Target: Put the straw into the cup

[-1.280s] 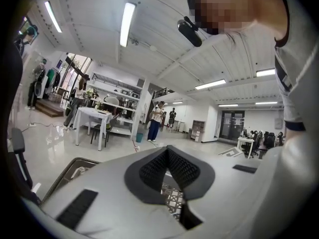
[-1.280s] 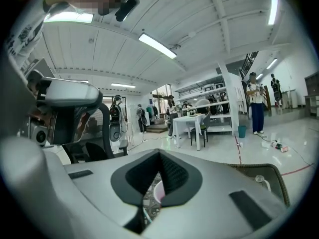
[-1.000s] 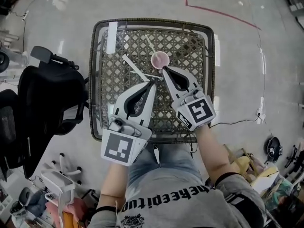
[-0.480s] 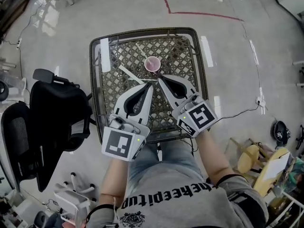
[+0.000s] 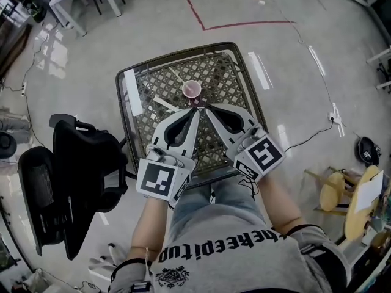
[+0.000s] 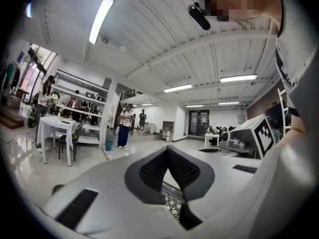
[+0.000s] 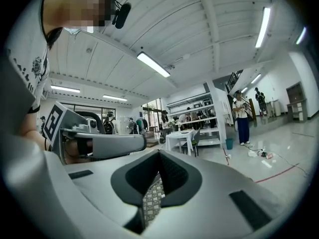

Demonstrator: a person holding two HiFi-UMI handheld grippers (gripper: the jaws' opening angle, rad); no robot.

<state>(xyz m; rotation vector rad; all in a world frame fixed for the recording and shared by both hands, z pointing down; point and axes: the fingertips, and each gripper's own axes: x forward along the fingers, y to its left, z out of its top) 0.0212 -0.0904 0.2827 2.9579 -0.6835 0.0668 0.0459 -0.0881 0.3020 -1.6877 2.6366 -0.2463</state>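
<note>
Pink cup (image 5: 192,90) stands upright in the far half of the woven lattice worktop (image 5: 227,72), about midway between its left and right edges. A white straw (image 5: 164,103) lies flat beside it, toward the left edge. The left gripper (image 5: 194,110) and the right gripper (image 5: 206,108) are both closed on nothing, with their tips just before the cup.

Open workshop or laboratory hall. Polished grey concrete floor (image 5: 317,17) marked with a red tape line (image 5: 244,25); ribbed white ceiling (image 6: 164,39) with long strip lights (image 6: 99,19); white work table (image 6: 57,122); metal storage shelving (image 6: 82,89); black swivel office chair (image 5: 85,176).
</note>
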